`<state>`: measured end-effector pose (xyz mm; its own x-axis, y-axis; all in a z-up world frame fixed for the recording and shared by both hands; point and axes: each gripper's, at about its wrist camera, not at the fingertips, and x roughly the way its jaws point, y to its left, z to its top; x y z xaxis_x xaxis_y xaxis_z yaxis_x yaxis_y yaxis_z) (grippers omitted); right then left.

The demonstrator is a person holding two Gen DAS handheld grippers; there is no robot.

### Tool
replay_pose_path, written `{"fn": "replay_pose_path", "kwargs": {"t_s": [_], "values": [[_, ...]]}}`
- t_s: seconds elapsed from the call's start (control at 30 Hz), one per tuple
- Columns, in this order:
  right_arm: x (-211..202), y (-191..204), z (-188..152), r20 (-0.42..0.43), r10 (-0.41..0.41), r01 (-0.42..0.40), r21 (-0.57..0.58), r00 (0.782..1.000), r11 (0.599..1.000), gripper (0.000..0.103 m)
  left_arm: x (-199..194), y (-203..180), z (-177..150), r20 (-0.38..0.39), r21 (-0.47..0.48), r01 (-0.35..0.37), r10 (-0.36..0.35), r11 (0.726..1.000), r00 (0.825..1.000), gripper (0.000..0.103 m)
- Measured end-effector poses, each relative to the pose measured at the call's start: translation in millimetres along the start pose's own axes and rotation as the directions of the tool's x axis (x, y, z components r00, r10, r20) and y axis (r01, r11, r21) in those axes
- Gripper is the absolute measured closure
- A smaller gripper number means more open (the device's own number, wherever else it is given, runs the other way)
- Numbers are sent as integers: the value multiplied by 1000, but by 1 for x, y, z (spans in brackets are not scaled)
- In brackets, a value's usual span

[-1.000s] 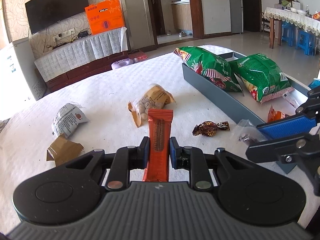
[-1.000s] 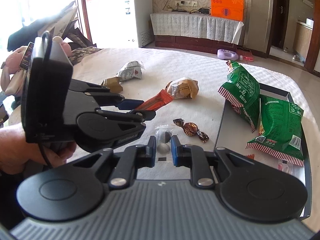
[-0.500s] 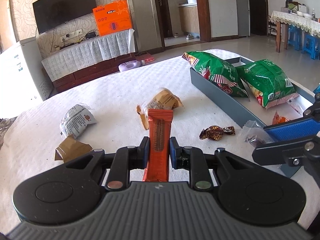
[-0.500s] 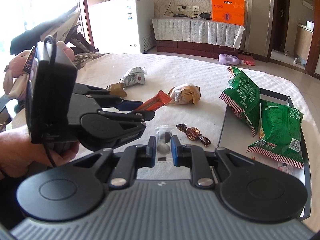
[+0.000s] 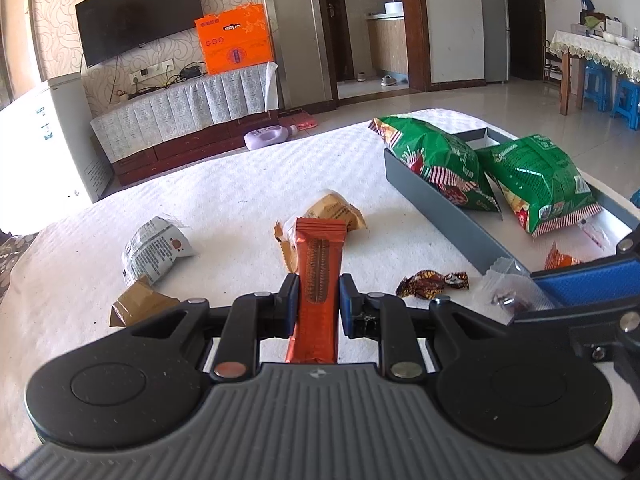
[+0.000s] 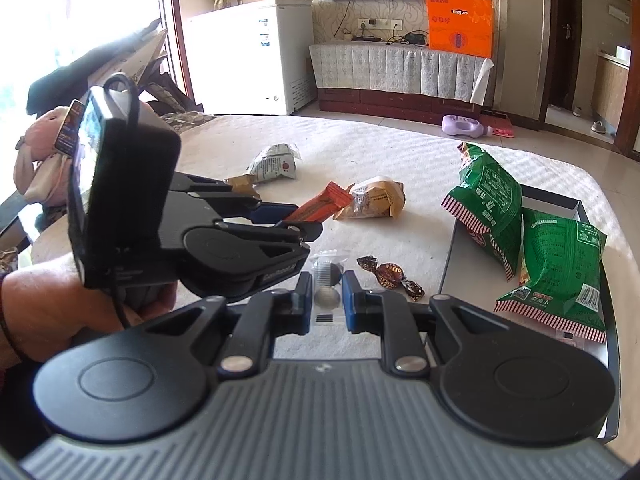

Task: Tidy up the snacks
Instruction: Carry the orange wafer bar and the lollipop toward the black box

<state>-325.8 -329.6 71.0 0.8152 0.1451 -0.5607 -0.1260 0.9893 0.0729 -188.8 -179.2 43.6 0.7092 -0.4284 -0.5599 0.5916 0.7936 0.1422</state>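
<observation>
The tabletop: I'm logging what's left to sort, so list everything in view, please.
Chip bags: two, green, in the tray.
Tray: one, grey, table's right side; small packets inside.
Orange bar: one, clamped in left gripper.
Clear packet: one, with dark sweets, clamped in right gripper.
Brown candy: one, on cloth beside tray.
Tan pouch: one, mid-table.
White pouch: one, far left.
Brown wrapper: one, beside white pouch.
Left gripper: shut.
Right gripper: shut.
Hand: holding left gripper.

television (image 5: 138,26) — wall | orange box (image 5: 236,40) — cabinet | purple bottle (image 5: 268,138) — floor
</observation>
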Motion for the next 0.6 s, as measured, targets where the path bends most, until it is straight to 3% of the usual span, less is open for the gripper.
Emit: {"fn": "replay_pose_path", "kwargs": {"t_s": [0.6], "values": [[-14, -8, 1, 30, -18, 18, 5, 999, 1000, 84, -4, -16, 13, 37, -4, 15, -15, 1000, 999, 78]]}}
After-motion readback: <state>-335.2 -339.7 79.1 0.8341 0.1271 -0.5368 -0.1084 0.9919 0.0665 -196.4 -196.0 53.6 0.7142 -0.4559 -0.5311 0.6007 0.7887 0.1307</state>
